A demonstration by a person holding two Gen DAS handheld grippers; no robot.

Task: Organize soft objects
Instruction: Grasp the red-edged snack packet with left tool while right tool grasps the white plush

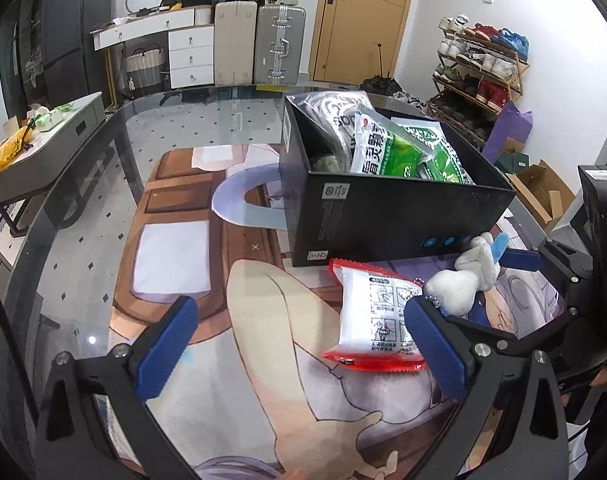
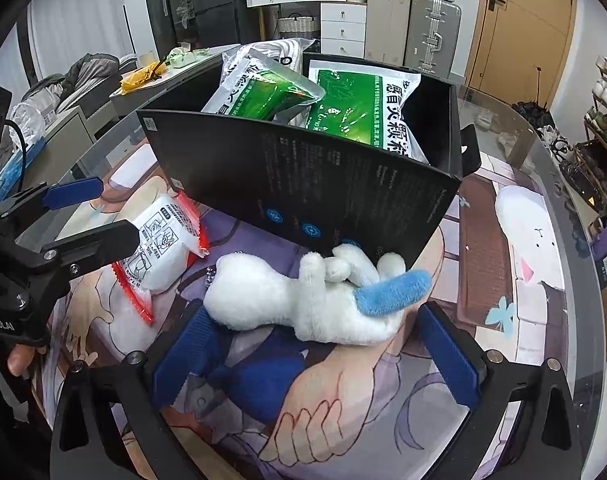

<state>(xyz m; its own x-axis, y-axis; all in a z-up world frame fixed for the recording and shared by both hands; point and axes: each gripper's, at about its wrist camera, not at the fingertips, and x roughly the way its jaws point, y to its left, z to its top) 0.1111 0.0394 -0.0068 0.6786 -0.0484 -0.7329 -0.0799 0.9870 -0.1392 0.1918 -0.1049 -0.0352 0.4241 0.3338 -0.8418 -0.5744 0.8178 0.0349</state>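
1. Box (image 2: 303, 184): black, open-topped, standing on the printed mat (image 1: 175, 264); green-and-white packets (image 2: 355, 108) fill it.
2. Plush (image 2: 311, 300): white with a blue ear, lying on the mat against the box's near wall.
3. Pouch (image 1: 375, 316): white with red edges, flat on the mat beside the plush, just in front of the box.
4. Right gripper (image 2: 315, 348): jaws wide apart, flanking the plush, not clamping it.
5. Left gripper (image 1: 299, 344): jaws apart, empty, near the pouch.
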